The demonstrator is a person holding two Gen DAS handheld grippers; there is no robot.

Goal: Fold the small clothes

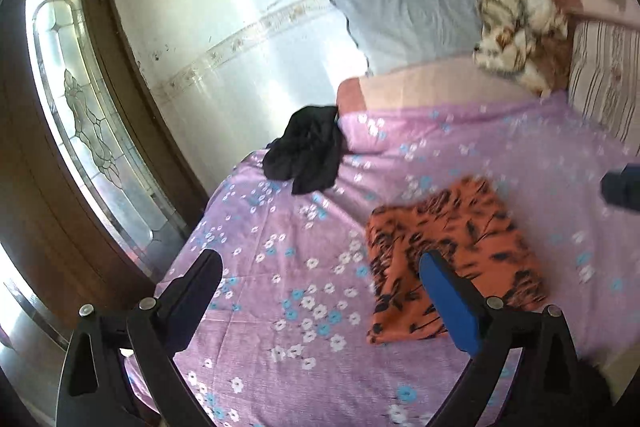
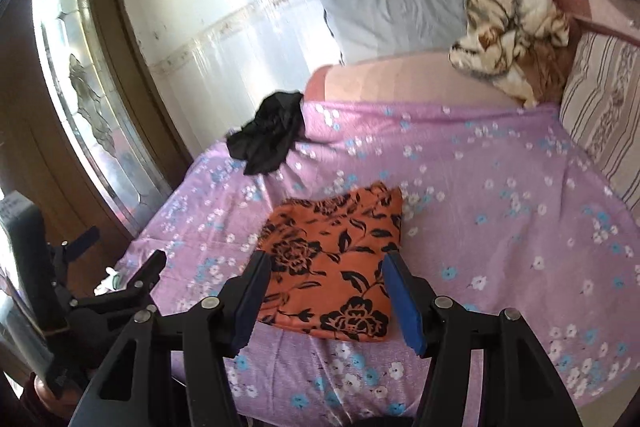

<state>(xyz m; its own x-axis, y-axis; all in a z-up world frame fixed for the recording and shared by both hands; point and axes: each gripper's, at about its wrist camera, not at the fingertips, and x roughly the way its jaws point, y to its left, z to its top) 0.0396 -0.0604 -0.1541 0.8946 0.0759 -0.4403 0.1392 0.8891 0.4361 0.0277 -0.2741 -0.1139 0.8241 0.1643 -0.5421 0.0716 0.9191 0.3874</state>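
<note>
orange floral garment (image 2: 336, 267) folded on bedsheet (image 2: 480, 187), beyond empty parted jaws.

A bed (image 2: 500, 163) spread with a lilac sheet printed with small white and blue flowers carries everything. An orange cloth with a black flower print (image 2: 336, 263) lies folded flat near its middle. A crumpled black garment (image 2: 268, 139) sits at the far left edge. At the head lie a grey pillow (image 2: 396, 3), a rumpled cream-and-brown blanket (image 2: 504, 39) and a striped pillow (image 2: 604, 107).
</note>
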